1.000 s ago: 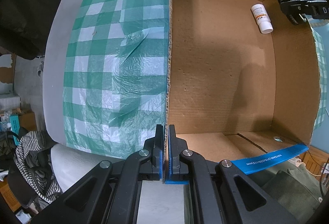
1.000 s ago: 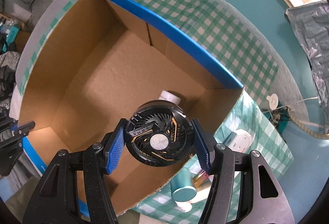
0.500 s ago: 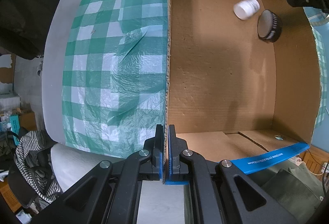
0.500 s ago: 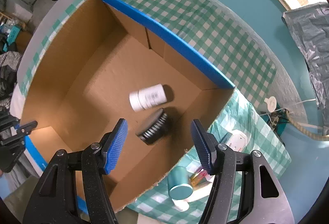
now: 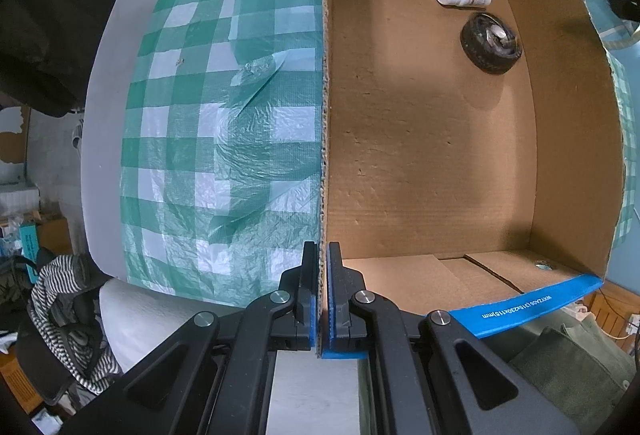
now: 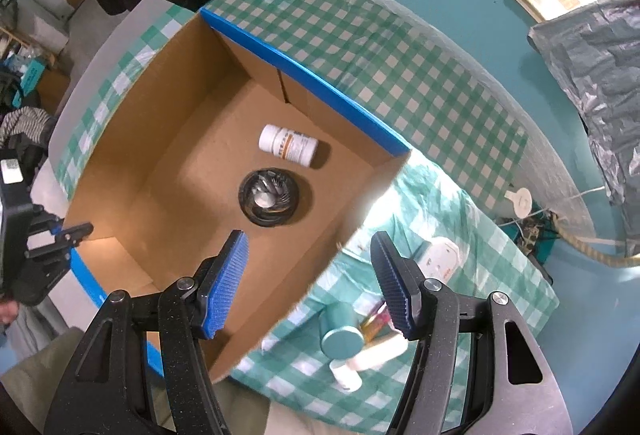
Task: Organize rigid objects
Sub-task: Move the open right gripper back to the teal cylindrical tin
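Covering the table, green checked cloth [image 5: 224,139], left jaws clamping cardboard box [image 5: 420,155] wall, right jaws wide, empty.

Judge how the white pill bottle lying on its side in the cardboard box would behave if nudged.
The white pill bottle is a cylinder lying on its side on the flat floor of the cardboard box, so it would probably roll. It looks like rigid plastic, likely light and not fragile. The black round fan beside it could stop a roll that way.

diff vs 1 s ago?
The right gripper let go of the black fan; it dropped into the box and lies flat beside the white bottle, which got knocked round. The right gripper, now empty, has lifted. The left gripper still clamps the box wall.
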### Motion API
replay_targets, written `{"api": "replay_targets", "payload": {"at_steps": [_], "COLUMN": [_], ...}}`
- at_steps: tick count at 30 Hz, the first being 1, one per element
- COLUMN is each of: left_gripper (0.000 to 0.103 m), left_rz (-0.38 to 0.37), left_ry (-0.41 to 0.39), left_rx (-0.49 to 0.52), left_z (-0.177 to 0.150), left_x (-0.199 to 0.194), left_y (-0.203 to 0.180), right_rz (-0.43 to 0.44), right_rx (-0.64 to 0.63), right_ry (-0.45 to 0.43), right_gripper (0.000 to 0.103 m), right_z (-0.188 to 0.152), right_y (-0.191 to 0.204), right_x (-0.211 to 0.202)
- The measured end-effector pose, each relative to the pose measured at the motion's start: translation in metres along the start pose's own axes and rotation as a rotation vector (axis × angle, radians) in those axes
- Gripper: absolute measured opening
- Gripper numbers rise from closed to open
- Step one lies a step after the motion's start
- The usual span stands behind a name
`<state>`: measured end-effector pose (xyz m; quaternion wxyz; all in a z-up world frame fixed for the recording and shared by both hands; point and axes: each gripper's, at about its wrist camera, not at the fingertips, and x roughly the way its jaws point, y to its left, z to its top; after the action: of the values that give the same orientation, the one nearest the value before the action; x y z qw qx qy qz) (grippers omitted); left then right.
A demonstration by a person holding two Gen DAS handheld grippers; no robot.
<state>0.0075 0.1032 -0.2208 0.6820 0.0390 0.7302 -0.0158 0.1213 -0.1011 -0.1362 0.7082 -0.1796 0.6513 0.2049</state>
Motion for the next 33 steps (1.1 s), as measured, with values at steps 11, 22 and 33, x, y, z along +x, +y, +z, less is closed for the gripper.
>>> {"api": "replay_targets", "payload": {"at_steps": [11,22,33], "left_gripper": [0.004,0.004,0.004], "left_rz": [-0.001,0.002,0.002], "left_ry": [-0.003,-0.004,0.000], "left_rx": [0.004,0.006,0.003], "left_z": [0.000,-0.001,0.000], "left_x": [-0.001,-0.001,-0.002], "left_y": [0.000,-0.001,0.000], "right_rz": [-0.012,-0.016,-0.009], "right_rx": [0.041,0.098,0.095], "right_ry": [0.004,0.061,0.109], "right_gripper": [0.063,0.063,0.063], "right_z": [-0.035,-0.075,-0.097], "right_y": [-0.019,-0.041,-0.042], "right_x": [-0.013,0.012,0.049]}}
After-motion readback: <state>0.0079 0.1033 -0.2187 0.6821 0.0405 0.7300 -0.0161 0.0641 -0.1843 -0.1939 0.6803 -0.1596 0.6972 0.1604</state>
